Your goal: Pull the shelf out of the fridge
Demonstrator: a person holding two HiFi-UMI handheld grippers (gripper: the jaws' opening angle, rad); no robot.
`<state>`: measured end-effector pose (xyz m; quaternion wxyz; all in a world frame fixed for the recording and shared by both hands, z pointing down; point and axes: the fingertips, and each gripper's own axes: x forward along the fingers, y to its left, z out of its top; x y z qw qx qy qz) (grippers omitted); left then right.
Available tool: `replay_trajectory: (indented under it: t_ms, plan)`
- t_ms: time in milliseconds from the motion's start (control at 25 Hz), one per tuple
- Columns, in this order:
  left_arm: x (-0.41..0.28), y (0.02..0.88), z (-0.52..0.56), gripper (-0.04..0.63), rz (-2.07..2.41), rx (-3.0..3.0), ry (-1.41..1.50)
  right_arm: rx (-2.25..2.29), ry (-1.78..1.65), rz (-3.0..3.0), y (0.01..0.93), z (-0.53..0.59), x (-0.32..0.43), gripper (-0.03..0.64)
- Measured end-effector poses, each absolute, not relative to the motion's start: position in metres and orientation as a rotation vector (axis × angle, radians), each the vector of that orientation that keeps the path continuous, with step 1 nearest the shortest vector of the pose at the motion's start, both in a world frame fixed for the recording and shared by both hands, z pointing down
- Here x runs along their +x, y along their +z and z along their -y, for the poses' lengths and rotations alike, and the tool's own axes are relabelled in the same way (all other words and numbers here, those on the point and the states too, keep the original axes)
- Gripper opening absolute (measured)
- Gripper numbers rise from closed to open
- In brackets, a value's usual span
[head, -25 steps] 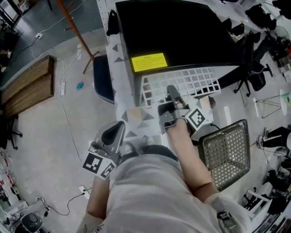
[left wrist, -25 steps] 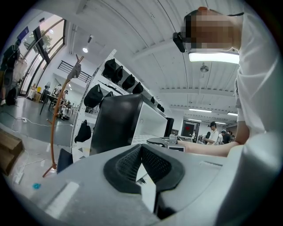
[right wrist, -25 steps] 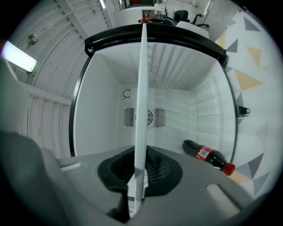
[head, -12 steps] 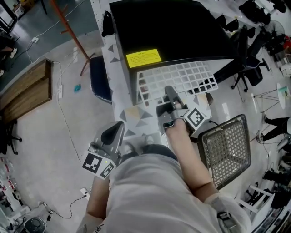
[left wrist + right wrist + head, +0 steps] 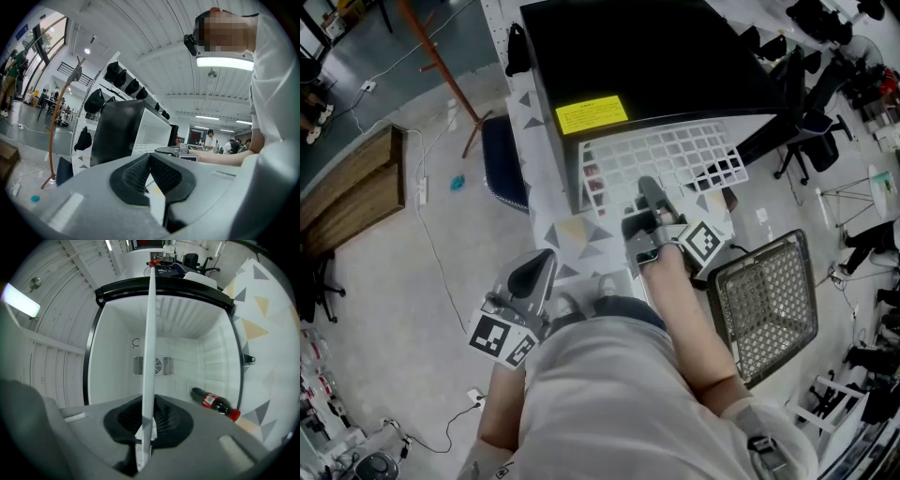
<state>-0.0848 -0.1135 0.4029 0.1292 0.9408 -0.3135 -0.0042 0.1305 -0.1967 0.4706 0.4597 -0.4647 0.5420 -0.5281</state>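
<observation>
The right gripper is clamped on the front edge of the white grid shelf, which sticks partly out of the open fridge with its back part inside. The right gripper view shows the shelf edge-on between the pads, and a cola bottle lying inside, well apart from it. The pull should go best straight and level, without twisting, so the shelf doesn't bind. The left gripper hangs closed and empty near the person's hip
</observation>
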Motion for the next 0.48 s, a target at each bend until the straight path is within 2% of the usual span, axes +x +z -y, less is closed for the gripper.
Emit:
replay_trajectory:
  t_ms: [480]
  plan:
    - [-0.0837,0.4024,0.1124,0.008,0.896,2.739,-0.013,-1.137,-1.307,-1.331,0.4698,0.1908,0.1317,0.029]
